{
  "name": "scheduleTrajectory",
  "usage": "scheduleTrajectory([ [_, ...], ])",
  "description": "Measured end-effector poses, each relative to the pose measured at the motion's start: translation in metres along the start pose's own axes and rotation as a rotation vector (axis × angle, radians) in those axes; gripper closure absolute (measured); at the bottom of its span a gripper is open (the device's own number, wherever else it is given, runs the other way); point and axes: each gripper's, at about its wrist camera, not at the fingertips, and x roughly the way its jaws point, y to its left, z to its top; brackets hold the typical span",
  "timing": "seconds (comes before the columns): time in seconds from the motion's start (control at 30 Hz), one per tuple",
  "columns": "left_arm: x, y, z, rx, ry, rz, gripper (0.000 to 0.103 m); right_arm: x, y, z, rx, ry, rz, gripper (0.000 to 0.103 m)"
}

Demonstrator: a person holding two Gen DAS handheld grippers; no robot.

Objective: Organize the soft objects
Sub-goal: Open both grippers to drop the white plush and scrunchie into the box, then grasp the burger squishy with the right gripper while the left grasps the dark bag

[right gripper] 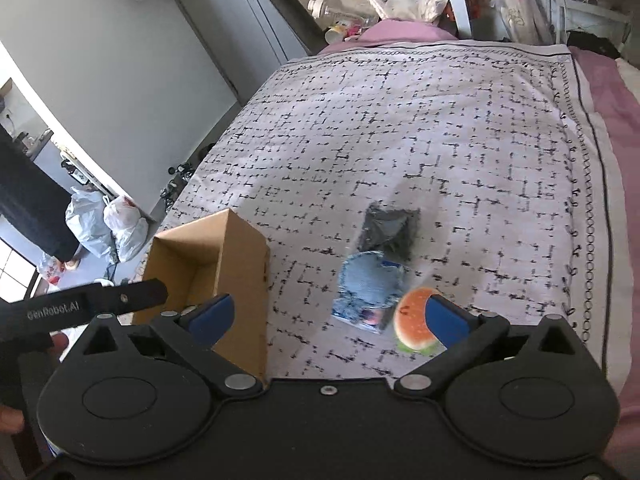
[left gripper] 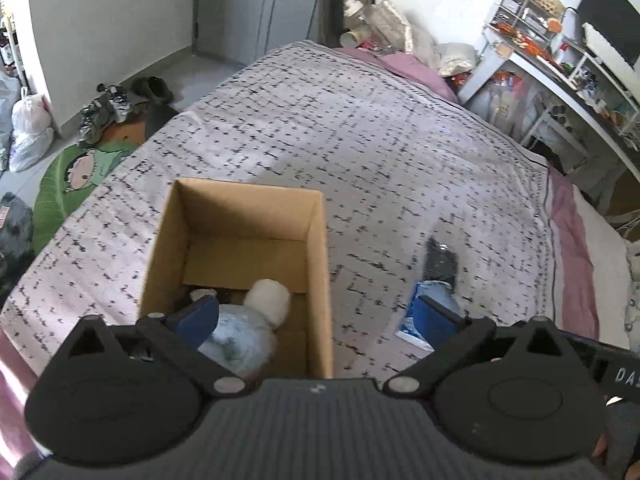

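An open cardboard box stands on the patterned bed cover; it also shows in the right wrist view. Inside lies a pale blue and white plush toy. My left gripper is open and empty, its left finger over the box and its right finger over the bed. On the cover lie a dark grey cloth piece, a denim cloth piece and a burger-shaped soft toy. My right gripper is open and empty above them, its right finger next to the burger toy.
The bed cover reaches far ahead. Shoes and a green mat lie on the floor left of the bed. Plastic bags stand there. A cluttered white shelf desk stands at the right.
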Motion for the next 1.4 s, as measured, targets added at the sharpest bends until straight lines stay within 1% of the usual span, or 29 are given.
scheduleTrajectory([
  [0.27, 0.006, -0.035, -0.010, 0.069, 0.046, -0.047, 0.001, -0.003, -0.025, -0.012, 0.003, -0.026, -0.014, 0.000],
  [0.4, 0.011, -0.049, -0.013, 0.073, 0.065, -0.061, 0.001, -0.001, -0.038, -0.015, 0.008, -0.038, -0.026, 0.000],
  [0.57, 0.020, -0.065, -0.017, 0.082, 0.060, -0.040, 0.001, 0.010, -0.054, -0.016, 0.076, -0.012, -0.048, 0.001],
  [0.67, 0.026, -0.073, -0.017, 0.090, 0.065, -0.034, 0.002, 0.019, -0.059, -0.018, 0.099, 0.010, -0.051, 0.008],
  [0.73, 0.030, -0.076, -0.016, 0.093, 0.061, -0.043, 0.002, 0.026, -0.062, -0.021, 0.119, 0.032, -0.044, 0.016],
  [0.77, 0.032, -0.078, -0.015, 0.095, 0.059, -0.042, 0.002, 0.030, -0.064, -0.022, 0.127, 0.043, -0.041, 0.017],
  [0.83, 0.037, -0.081, -0.014, 0.095, 0.059, -0.030, 0.003, 0.036, -0.066, -0.024, 0.145, 0.060, -0.033, 0.023],
  [1.07, 0.056, -0.089, -0.011, 0.097, 0.060, -0.042, 0.006, 0.053, -0.076, -0.022, 0.191, 0.096, -0.019, 0.028],
  [1.2, 0.070, -0.093, -0.011, 0.107, 0.075, -0.040, 0.009, 0.067, -0.080, -0.021, 0.212, 0.126, -0.024, 0.034],
  [1.33, 0.086, -0.095, -0.009, 0.105, 0.099, -0.042, 0.012, 0.078, -0.088, -0.020, 0.246, 0.135, -0.030, 0.035],
  [1.4, 0.093, -0.096, -0.008, 0.105, 0.112, -0.061, 0.012, 0.084, -0.091, -0.020, 0.254, 0.147, -0.032, 0.035],
])
